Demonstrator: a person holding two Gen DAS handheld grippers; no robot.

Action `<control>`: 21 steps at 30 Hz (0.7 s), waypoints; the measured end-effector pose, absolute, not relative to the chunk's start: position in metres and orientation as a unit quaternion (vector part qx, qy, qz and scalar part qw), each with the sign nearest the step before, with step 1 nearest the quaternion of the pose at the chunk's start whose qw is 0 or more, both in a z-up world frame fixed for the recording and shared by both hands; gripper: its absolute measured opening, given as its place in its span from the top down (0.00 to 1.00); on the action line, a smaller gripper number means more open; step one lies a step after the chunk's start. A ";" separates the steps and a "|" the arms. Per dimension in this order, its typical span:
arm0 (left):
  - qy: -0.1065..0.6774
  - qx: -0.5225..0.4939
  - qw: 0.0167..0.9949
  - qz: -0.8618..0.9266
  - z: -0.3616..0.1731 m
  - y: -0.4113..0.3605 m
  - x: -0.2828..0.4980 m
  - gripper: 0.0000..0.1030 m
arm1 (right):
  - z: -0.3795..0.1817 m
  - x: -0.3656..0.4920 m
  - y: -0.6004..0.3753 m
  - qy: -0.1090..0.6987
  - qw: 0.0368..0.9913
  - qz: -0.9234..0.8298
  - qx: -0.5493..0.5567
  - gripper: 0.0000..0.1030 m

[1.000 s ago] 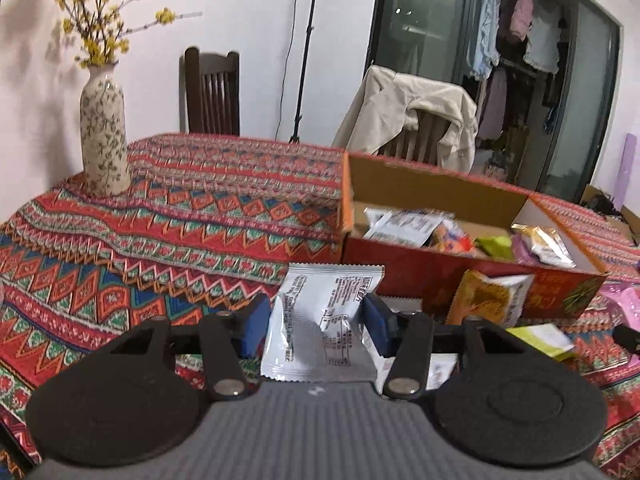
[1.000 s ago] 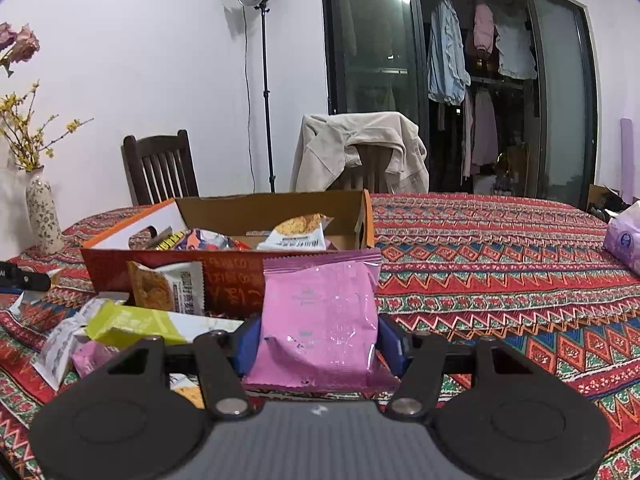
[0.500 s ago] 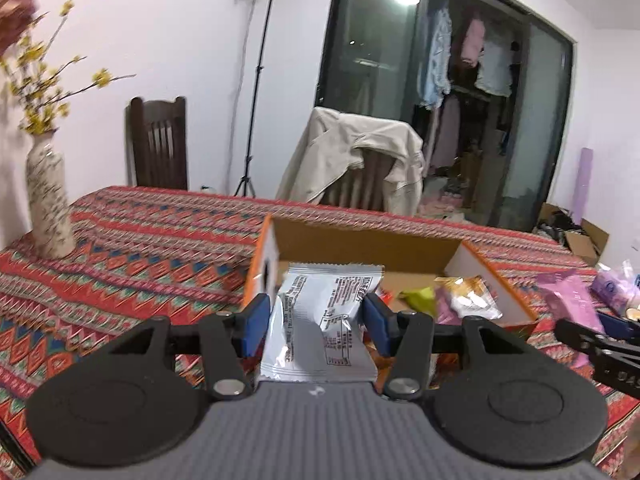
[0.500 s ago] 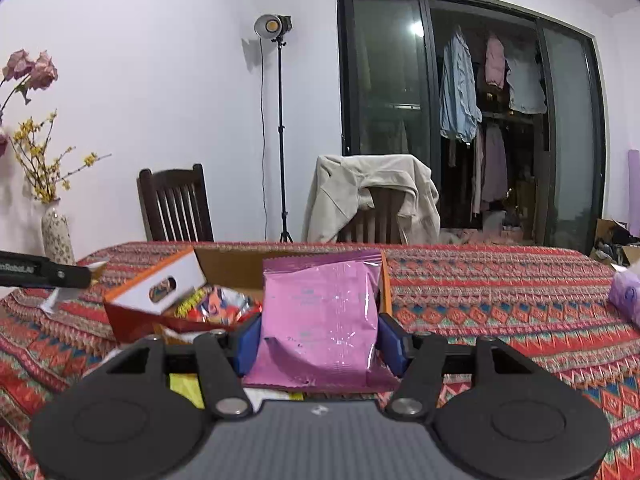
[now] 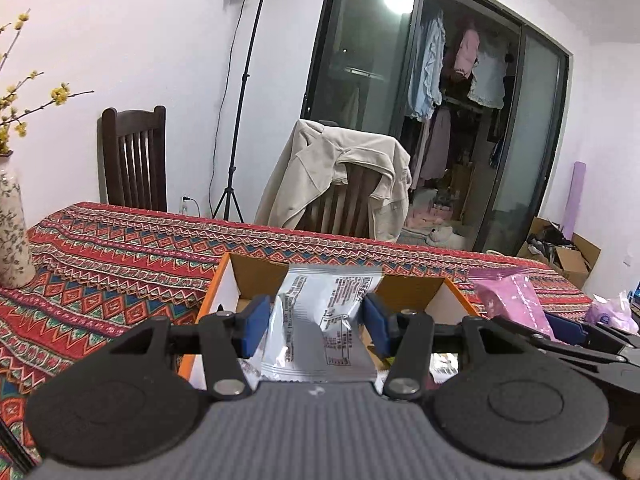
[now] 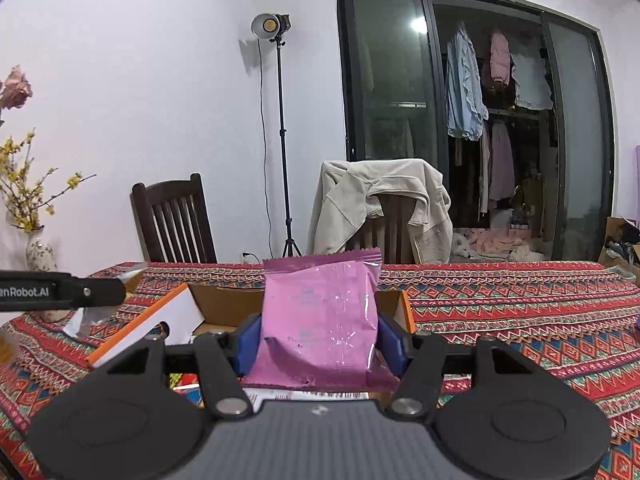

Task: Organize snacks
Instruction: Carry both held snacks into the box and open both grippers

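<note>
Currently both grippers are loaded and up over the open cardboard box (image 5: 256,276) on the bench (image 5: 120,256).

Left gripper (image 5: 316,330): blue pads clamped on the sides of a silver snack packet (image 5: 320,320), jaws narrow, packet upright with printed text facing the camera. It sits above the near-left part of the box interior.

Right gripper (image 6: 318,338): pads pressed on a pink snack packet (image 6: 320,316), held upright, crimped top edge up. It is over the near edge of the same box (image 6: 216,304). In the left wrist view that pink packet (image 5: 512,300) and the right gripper (image 5: 532,322) show at right, just beside the box's right wall.

Box contents are mostly hidden behind both grippers; a bit of colourful wrapper shows low in the right wrist view, probably more snacks, can't tell which.

Background: a vase (image 5: 12,236) with yellow flowers at the bench's left, a dark wooden chair (image 5: 134,160), a chair draped with a beige jacket (image 5: 340,176), a light stand (image 6: 276,120).
</note>
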State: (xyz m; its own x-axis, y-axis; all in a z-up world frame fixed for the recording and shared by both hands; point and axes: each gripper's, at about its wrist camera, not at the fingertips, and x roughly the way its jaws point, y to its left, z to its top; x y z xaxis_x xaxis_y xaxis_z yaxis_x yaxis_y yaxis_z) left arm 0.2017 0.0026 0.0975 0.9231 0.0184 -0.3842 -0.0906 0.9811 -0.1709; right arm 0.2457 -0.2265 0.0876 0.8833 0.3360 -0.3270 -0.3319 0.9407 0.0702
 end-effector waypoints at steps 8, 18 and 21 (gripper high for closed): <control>0.186 -0.106 0.975 0.067 0.082 0.016 0.248 0.49 | 0.079 0.292 -0.210 0.179 0.969 0.169 0.027 0.42; 0.220 -0.084 0.970 0.065 0.048 0.020 0.268 0.48 | 0.047 0.313 -0.209 0.214 0.958 0.191 0.026 0.42; 0.214 -0.087 0.971 0.064 0.046 0.022 0.264 0.41 | 0.045 0.310 -0.208 0.216 0.957 0.191 0.023 0.40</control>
State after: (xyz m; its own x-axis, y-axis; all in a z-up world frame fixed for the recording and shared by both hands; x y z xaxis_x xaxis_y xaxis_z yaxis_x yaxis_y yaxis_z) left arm 0.2640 0.0215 0.0459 0.8999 0.0872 -0.4273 -0.1616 0.9767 -0.1411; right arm 0.3103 -0.2081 0.0448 0.8336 0.3747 -0.4058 -0.3550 0.9263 0.1260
